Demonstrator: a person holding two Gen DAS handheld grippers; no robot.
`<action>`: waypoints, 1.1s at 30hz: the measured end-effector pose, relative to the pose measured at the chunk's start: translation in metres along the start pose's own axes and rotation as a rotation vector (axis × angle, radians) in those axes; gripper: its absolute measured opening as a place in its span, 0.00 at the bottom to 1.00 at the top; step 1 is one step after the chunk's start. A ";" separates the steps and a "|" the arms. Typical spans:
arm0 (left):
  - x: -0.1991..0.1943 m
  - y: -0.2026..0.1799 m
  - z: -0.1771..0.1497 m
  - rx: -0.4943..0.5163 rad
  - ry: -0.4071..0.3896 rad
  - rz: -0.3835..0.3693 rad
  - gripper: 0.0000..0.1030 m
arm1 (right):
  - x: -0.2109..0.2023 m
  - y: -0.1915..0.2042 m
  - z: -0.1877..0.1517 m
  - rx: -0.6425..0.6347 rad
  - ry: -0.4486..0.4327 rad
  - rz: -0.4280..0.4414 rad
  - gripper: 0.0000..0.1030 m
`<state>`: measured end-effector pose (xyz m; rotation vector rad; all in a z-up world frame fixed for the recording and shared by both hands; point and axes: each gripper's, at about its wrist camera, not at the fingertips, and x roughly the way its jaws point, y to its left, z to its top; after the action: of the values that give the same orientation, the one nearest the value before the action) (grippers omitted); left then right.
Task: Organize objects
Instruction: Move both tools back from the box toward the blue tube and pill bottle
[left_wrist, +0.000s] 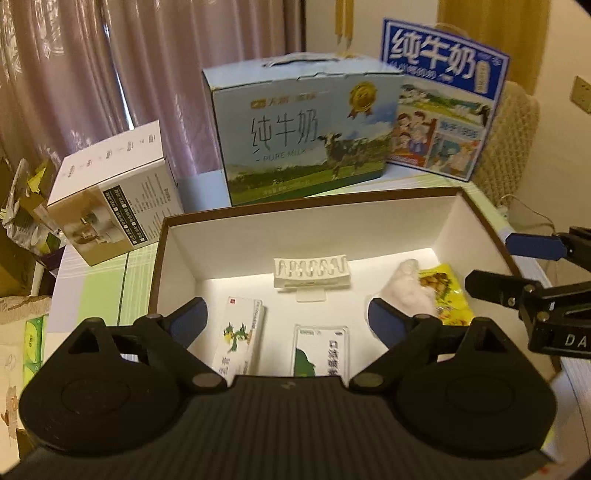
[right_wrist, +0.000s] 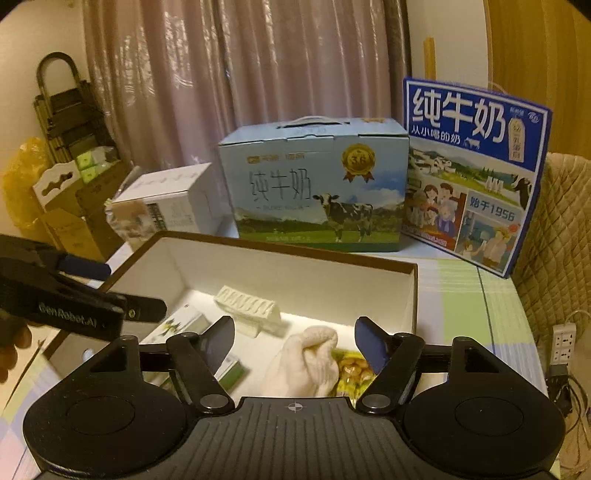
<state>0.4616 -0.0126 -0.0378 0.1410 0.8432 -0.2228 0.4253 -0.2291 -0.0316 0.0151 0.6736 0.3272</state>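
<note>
Both my left tool (left_wrist: 288, 317) and my right tool (right_wrist: 294, 341) hang wide open and empty over the brown-rimmed box (left_wrist: 295, 206) at mid-frame, where the white rack (left_wrist: 311, 272), two medicine packets, cloth (right_wrist: 308, 360) and yellow snack bag (left_wrist: 445, 291) lie.

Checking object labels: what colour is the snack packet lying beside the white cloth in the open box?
Yellow, with a food picture printed on it; the snack packet shows best in the left wrist view.

Mauve pleated curtains (right_wrist: 258, 85) hang across the back, dimly lit, beside a cream wall (right_wrist: 33, 33). A black folded stepladder (right_wrist: 70, 110) leans in the left corner. A beige quilted chair cover (right_wrist: 557, 229) sits right.
</note>
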 end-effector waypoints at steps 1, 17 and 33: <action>-0.007 0.000 -0.003 -0.001 -0.009 -0.008 0.90 | -0.007 0.002 -0.003 -0.001 -0.002 -0.001 0.67; -0.091 0.013 -0.060 -0.119 -0.053 -0.008 0.92 | -0.077 0.013 -0.042 0.138 0.003 0.019 0.67; -0.104 0.003 -0.143 -0.194 0.058 -0.034 0.91 | -0.097 0.053 -0.101 0.164 0.125 0.070 0.67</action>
<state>0.2916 0.0350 -0.0535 -0.0486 0.9204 -0.1686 0.2770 -0.2174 -0.0452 0.1765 0.8235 0.3417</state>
